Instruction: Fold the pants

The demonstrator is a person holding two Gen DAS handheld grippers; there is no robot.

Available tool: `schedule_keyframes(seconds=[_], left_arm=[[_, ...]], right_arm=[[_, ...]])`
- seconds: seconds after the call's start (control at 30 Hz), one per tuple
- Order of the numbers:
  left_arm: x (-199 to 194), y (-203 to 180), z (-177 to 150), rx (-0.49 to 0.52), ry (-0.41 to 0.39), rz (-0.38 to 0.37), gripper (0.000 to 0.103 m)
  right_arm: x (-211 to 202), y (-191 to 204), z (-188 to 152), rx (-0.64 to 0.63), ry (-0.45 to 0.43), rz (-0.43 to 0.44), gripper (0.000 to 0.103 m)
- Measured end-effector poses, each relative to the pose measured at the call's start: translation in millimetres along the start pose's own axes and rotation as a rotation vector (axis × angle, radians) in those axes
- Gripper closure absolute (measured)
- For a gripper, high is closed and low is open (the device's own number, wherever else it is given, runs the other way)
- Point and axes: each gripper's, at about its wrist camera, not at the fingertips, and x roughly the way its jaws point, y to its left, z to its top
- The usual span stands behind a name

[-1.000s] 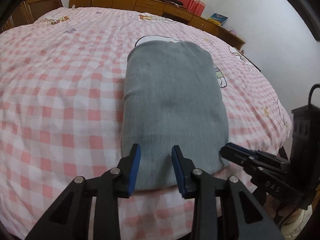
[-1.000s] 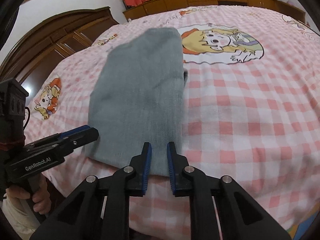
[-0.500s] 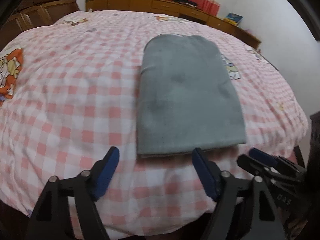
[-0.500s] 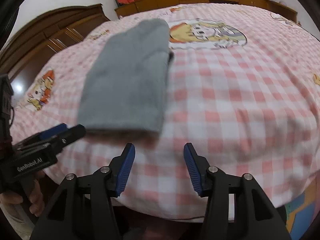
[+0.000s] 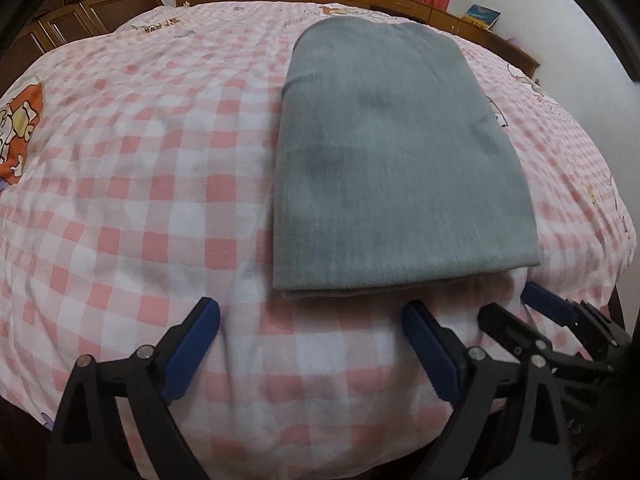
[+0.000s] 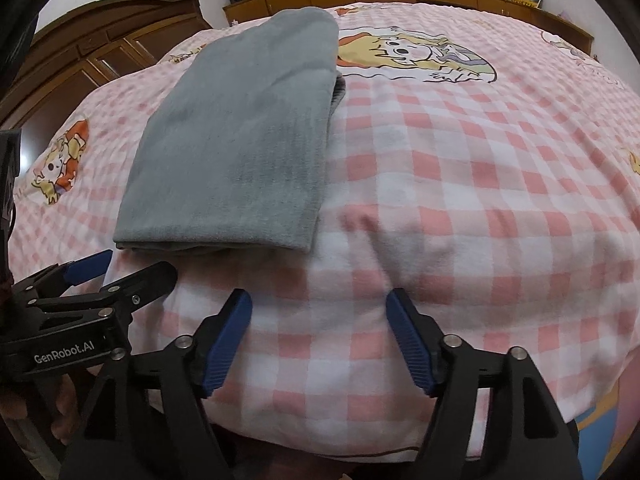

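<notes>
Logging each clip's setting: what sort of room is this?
Most likely a home bedroom: gray folded pants lie on a bed with a pink checked cartoon-print cover, beside a dark wooden wardrobe.

Let go of the folded grey pants (image 5: 396, 168) since 1 s ago: left gripper (image 5: 312, 336) then pinched on the near hem, now spread wide and drawn back clear of the cloth. Same for right gripper (image 6: 318, 324), formerly clamped on that edge, now parted, backed off over the checked bed (image 6: 460, 184).
</notes>
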Motion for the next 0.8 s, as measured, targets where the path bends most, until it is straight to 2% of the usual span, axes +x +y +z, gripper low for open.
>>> schedule_keyframes(seconds=[0.8], left_arm=[[2.6,2.0,1.8,-0.004,0.003,-0.009,0.006]], right_arm=[[1.8,-1.3,-0.7,0.021,-0.007,0.011,0.028]])
